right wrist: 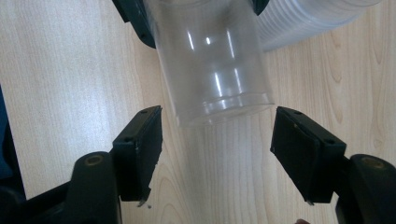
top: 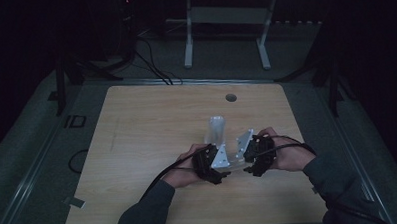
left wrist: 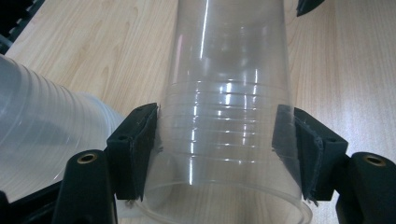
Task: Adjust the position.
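A clear plastic cup (left wrist: 229, 116) is seen in the middle of the left gripper view, with fine rings moulded round its wall and a rolled rim at the bottom of the frame. It is clamped between the pads of the left hand-held gripper (left wrist: 224, 154), which press on both of its sides. At the left edge of that view a stack of cups (left wrist: 42, 126) is seen, milky and closely ribbed, lying on the pale wood counter (left wrist: 369, 84).

In the right gripper view the cup's flat base is seen at upper centre. The jaws of the right hand-held gripper (right wrist: 217, 156) are held apart; nothing is touched by them, the base lying just beyond their tips.

In the high view both are held at lower centre of the frame.

No brand, label or writing can be read on the cup.
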{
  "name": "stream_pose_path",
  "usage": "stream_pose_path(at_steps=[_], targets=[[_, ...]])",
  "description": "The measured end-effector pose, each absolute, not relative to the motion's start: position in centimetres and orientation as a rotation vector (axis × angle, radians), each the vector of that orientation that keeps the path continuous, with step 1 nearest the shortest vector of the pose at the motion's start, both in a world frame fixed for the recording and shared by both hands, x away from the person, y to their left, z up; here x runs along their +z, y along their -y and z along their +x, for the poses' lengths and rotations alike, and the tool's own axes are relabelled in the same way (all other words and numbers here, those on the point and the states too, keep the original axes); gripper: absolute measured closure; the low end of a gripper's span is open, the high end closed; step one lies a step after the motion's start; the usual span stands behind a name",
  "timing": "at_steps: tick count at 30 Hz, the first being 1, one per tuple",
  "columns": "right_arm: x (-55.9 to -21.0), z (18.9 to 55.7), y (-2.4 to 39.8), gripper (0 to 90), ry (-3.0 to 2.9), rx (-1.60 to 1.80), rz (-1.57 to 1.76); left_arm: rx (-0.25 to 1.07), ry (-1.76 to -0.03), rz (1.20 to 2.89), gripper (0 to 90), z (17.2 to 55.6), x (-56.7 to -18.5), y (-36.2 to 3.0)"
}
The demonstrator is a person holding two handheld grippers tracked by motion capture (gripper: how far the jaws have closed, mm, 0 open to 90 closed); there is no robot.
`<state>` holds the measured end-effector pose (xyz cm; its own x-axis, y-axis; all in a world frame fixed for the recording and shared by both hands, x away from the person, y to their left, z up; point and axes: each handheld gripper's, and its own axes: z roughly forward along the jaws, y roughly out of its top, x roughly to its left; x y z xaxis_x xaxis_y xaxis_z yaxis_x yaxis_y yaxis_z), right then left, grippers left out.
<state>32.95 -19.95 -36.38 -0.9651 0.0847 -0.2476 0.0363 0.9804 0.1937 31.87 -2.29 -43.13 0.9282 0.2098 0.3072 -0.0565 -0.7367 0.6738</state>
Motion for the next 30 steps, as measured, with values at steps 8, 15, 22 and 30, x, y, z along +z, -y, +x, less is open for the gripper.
stream_pose_path(at_steps=[8, 15, 22, 30], targets=[[-36.8, 33.0, 19.7, 31.8, -2.875, 0.266, 0.082, 0.484, -0.090, 2.346, 32.1, 31.6, -42.8, 2.4], [-37.2, 32.8, 19.4, 32.4, -2.889, 0.268, 0.066, 0.463, -0.070, 2.329, 32.1, 31.5, -42.7, 2.4], [-37.5, 32.7, 19.3, 34.6, -2.895, 0.275, 0.053, 0.442, -0.046, 2.313, 32.0, 31.3, -42.5, 2.4], [-37.6, 32.5, 19.4, 41.5, -2.900, 0.275, 0.040, 0.442, -0.047, 2.304, 27.9, 31.1, -42.5, 2.6]])
